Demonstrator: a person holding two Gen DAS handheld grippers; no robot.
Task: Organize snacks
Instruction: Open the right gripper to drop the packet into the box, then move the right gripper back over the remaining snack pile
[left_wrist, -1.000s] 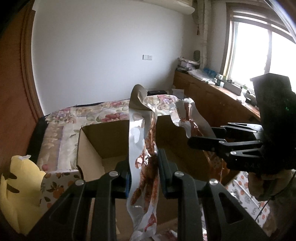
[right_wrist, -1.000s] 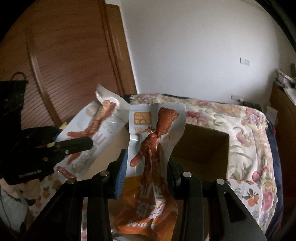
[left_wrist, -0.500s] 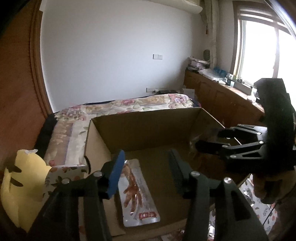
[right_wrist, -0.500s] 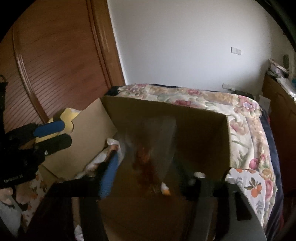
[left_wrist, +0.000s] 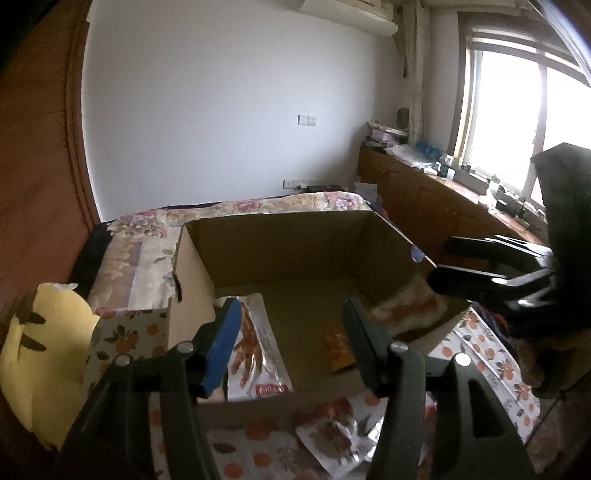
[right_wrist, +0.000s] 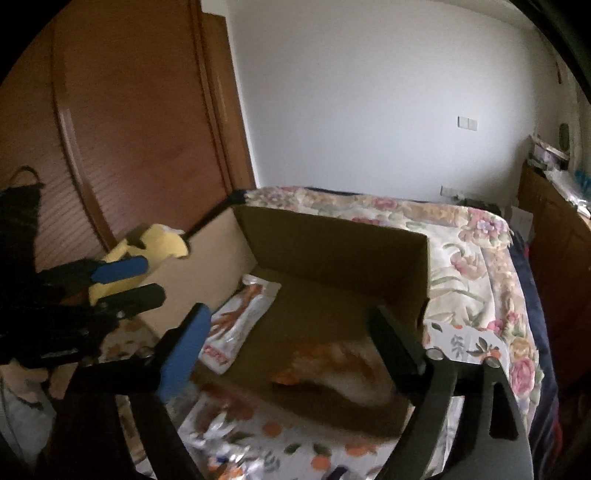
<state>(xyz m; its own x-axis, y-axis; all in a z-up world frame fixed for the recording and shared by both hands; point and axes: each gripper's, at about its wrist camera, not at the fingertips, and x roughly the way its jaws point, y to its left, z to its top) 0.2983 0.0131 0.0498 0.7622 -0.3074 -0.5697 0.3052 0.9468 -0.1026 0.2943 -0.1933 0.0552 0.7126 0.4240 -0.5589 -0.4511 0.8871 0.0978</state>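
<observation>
An open cardboard box (left_wrist: 280, 251) sits on the bed. A silver snack packet (left_wrist: 255, 354) lies flat at its left side. A blurred orange packet (left_wrist: 406, 314) lies at its right. My left gripper (left_wrist: 291, 314) hangs over the box's near edge, its jaws opening with nothing between them. In the right wrist view the same box (right_wrist: 332, 243) holds the silver packet (right_wrist: 240, 321) and the orange packet (right_wrist: 332, 362). Above them my right gripper (right_wrist: 288, 314) is opening and holds nothing. Each gripper shows in the other's view: the right gripper (left_wrist: 441, 263), the left gripper (right_wrist: 153, 280).
Another snack packet (left_wrist: 332, 439) lies on the orange-print cloth (left_wrist: 258, 450) in front of the box. A yellow plush toy (left_wrist: 44, 350) sits left of the box. A floral bedspread (left_wrist: 147, 236) lies behind, a wooden cabinet (left_wrist: 424, 192) stands under the window, and a wooden door (right_wrist: 129, 129) is at left.
Both grippers let go of their packets, which dropped into the box. The silver one lies at the left, the orange one at the right. Both pairs of jaws have spread wider.
</observation>
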